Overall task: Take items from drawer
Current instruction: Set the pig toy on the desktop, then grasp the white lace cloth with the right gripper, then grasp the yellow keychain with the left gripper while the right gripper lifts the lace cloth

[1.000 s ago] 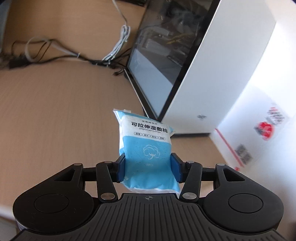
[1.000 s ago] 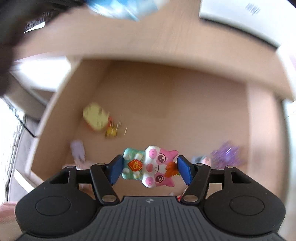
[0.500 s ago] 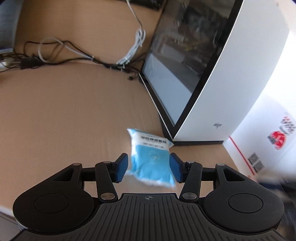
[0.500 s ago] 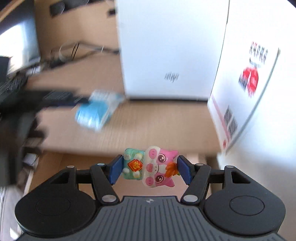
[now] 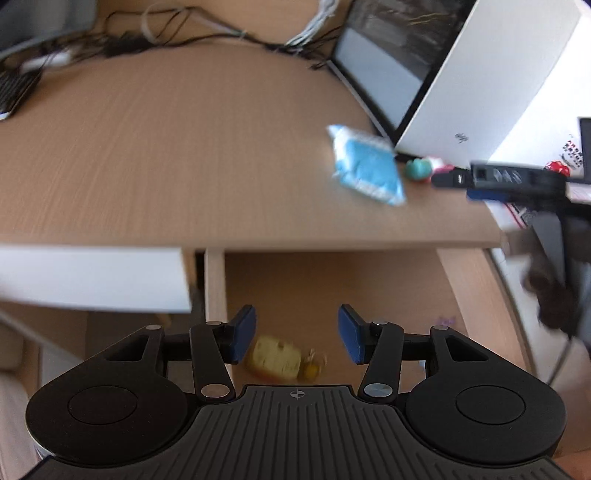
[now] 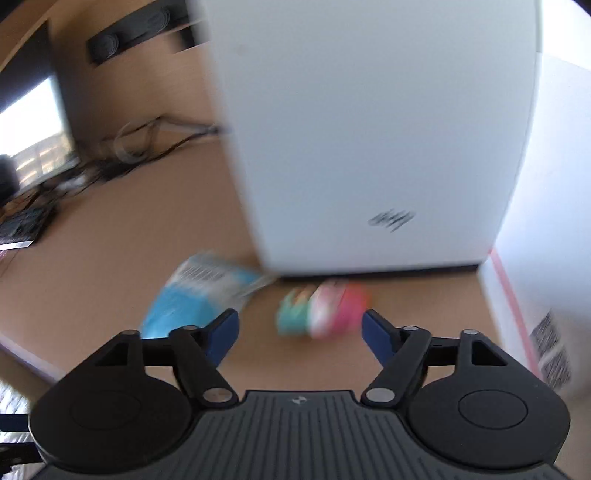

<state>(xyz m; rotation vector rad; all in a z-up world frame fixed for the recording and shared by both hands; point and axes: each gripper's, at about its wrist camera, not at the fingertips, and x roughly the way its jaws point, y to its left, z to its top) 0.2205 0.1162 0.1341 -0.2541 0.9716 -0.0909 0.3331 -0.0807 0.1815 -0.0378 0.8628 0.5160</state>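
A blue and white wipes packet (image 5: 365,166) (image 6: 201,295) lies on the wooden desktop (image 5: 184,147) by the white computer case (image 5: 480,85) (image 6: 369,129). Beside it rests a pink and green cat toy (image 6: 321,308) (image 5: 424,169). My left gripper (image 5: 296,334) hangs open and empty over the open drawer (image 5: 332,280), above a yellow toy (image 5: 275,358) on the drawer floor. My right gripper (image 6: 300,334) is open just short of the cat toy, touching nothing; it shows as a dark shape (image 5: 517,181) in the left wrist view.
Tangled cables (image 5: 184,33) run along the back of the desk. A keyboard corner (image 5: 14,92) sits at the far left. A white carton with a red stripe (image 6: 535,277) stands right of the case. A small purple item (image 5: 445,320) lies in the drawer's right side.
Both grippers opened and let go: the wipes packet and the cat toy now lie on the desk. The left gripper pulled back and down over the drawer; the right backed off slightly.
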